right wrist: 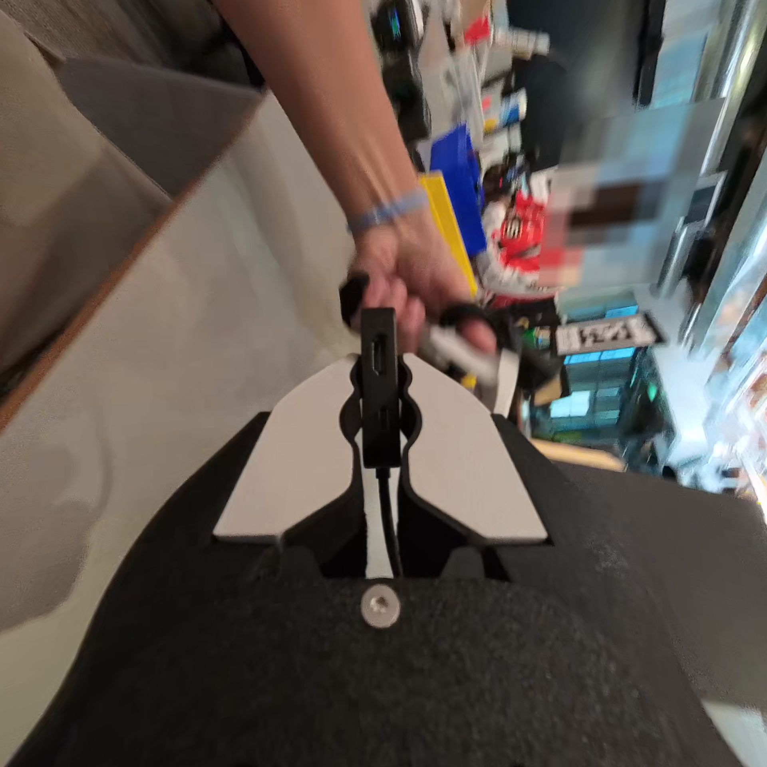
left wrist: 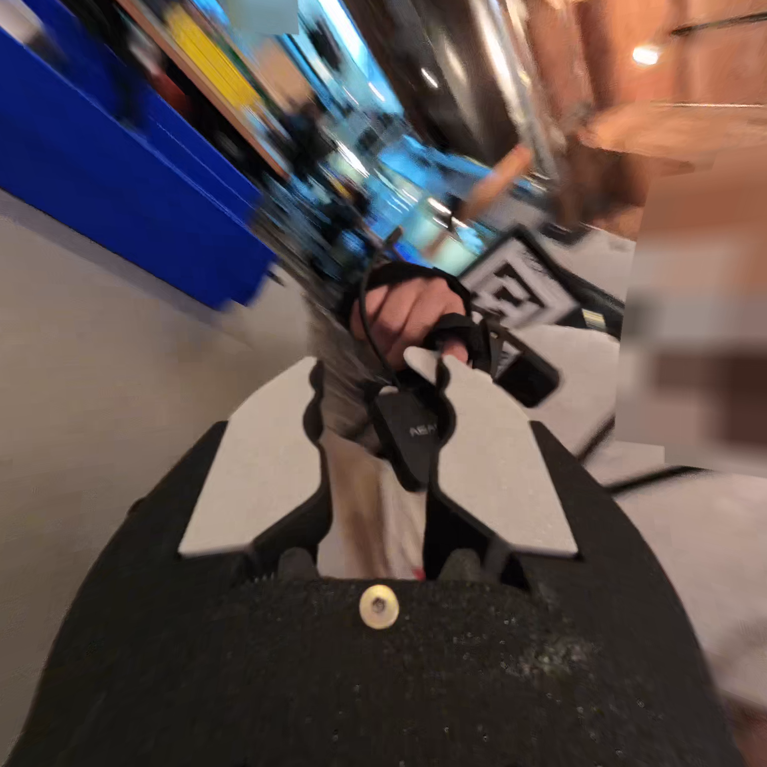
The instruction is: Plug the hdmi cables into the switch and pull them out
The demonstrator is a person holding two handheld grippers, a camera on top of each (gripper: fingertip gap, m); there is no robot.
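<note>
R gripper (right wrist: 378, 365), black body w/ pale grey finger plates, is clamped narrow on a small flat black plastic switch box (right wrist: 379, 386). Box stands on edge between the plates, one slot-shaped port on its narrow face turned to the camera, a smaller slot below it. Top end pokes out past the fingertips. A thin black cable (right wrist: 390, 523) leaves the box's lower end and runs back btwn the fingers toward the gripper body.

L gripper (left wrist: 361, 365), same black-and-grey build, is open at a moderate gap w/ nothing between its plates. Seen through that gap from the L wrist view, the same black box hangs farther off, tilted, its broad face showing; the L gripper isn't touching it. Behind it the person's hand (left wrist: 409, 319), in black finger straps, grips the other tool's handle.

In the R wrist view a bare forearm w/ a blue wristband (right wrist: 388, 211) reaches down to a hand (right wrist: 415, 290) on the L tool. Pale tabletop (right wrist: 207, 332) lies below. A blue bin (left wrist: 124, 178) sits at L, a black-and-white square marker (left wrist: 519, 290) beyond the hand. Background is motion-blurred; can't tell where the HDMI plugs are.
</note>
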